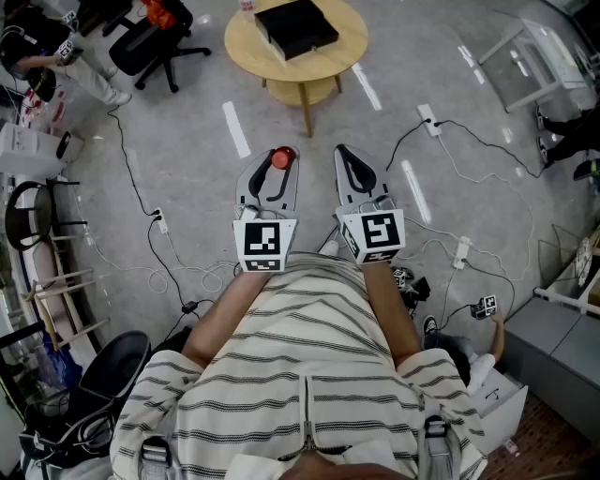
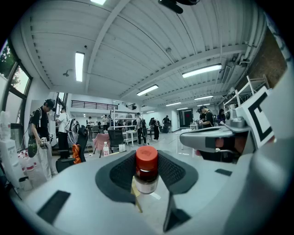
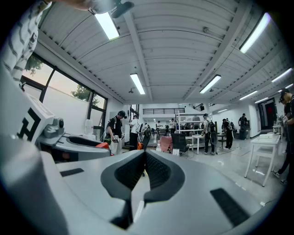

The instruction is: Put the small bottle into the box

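Observation:
A small bottle (image 1: 282, 157) with a red cap and a pale label sits between the pads of my left gripper (image 1: 271, 174), which is shut on it. In the left gripper view the bottle (image 2: 146, 172) stands upright in the left gripper (image 2: 147, 175), red cap on top. My right gripper (image 1: 349, 170) is held beside it, shut with nothing between its fingers; its own view shows the right gripper (image 3: 144, 161) with its jaws meeting. Both are held close to the person's chest, above the floor. The black box (image 1: 296, 26) lies on a round wooden table (image 1: 253, 52) ahead.
Cables and power strips (image 1: 428, 120) run over the grey floor between me and the table. An office chair (image 1: 155, 37) stands at the far left, a white table (image 1: 534, 56) at the far right, a dark chair (image 1: 112, 370) at the near left. People stand in the background.

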Demonstrator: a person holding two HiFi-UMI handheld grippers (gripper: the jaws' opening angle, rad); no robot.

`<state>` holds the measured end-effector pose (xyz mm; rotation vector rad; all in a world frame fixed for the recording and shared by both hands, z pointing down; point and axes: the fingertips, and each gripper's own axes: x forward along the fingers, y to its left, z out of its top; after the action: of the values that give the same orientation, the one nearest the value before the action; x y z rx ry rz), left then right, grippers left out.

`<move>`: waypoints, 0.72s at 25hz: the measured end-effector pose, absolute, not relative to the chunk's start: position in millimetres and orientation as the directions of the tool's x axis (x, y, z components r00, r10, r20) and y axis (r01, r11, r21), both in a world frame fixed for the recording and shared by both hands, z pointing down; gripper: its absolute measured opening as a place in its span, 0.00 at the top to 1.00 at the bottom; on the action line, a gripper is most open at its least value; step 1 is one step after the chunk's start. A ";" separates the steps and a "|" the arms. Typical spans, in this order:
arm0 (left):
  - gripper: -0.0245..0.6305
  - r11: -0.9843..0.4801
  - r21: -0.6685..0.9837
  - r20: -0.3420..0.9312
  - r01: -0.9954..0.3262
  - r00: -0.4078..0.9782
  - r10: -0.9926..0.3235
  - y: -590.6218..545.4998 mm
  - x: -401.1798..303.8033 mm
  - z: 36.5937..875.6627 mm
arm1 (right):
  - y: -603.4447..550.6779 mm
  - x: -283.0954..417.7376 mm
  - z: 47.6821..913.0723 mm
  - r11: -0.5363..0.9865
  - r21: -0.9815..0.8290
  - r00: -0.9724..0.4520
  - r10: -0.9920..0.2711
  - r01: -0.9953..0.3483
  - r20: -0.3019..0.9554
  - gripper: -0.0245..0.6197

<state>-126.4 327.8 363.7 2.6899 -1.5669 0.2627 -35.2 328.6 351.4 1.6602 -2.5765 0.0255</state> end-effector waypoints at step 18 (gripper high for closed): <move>0.73 -0.464 -0.055 0.139 -0.884 0.453 -0.881 341.5 -87.3 362.9 | 335.3 -1.8 353.5 0.472 -0.013 -0.472 -0.880 -0.882 0.046 0.94</move>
<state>-87.3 341.5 362.9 2.6560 -1.6134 0.2296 -1.8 335.3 353.5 1.5967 -2.6670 0.0546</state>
